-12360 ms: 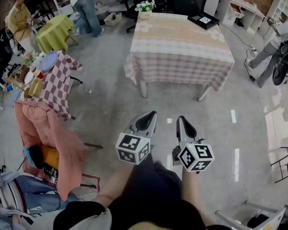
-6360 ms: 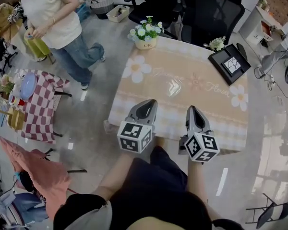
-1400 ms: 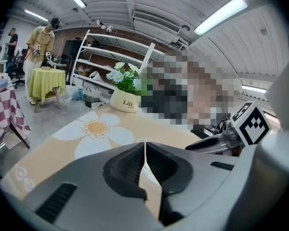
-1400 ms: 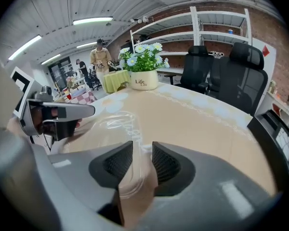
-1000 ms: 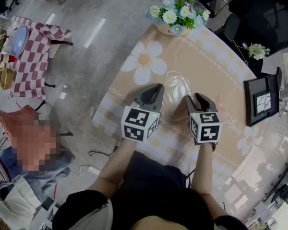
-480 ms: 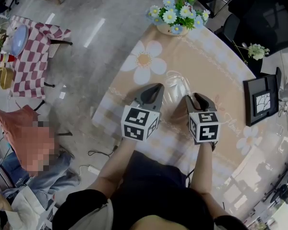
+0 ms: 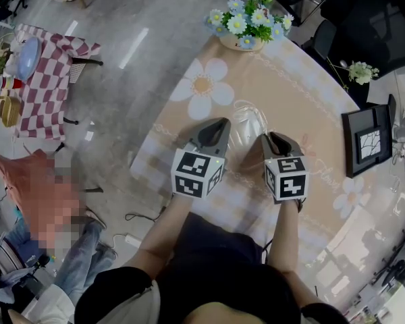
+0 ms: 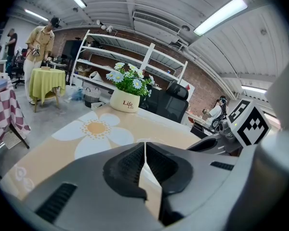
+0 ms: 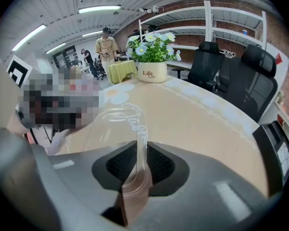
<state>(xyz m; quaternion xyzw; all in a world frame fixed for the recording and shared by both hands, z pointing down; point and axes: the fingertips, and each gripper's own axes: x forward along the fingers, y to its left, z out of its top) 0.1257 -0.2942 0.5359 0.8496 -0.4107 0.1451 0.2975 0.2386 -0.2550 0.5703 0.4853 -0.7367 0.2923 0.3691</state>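
In the head view, both grippers are being held over the near part of a table covered by a beige, daisy-printed cloth [image 7: 304, 93]. The left gripper [image 7: 214, 128] and the right gripper [image 7: 271, 140] are being kept side by side, and a clear, thin-walled plastic item [image 7: 248, 121] is lying on the cloth between their tips. A cream pot of white and blue daisies [image 7: 246, 19] is standing at the far end.

In the left gripper view, the fingers of the left gripper [image 8: 144, 150] are being pressed together, with nothing seen between them.

In the right gripper view, the near edge of the plastic item [image 9: 113, 124] is being pinched by the right gripper [image 9: 141, 150]. The rest of it is resting on the cloth, farther off and to the left.

Because only a thin edge is being gripped, the plastic item could probably slip free, crumple or tear if it were pulled sharply or snagged by the left gripper.
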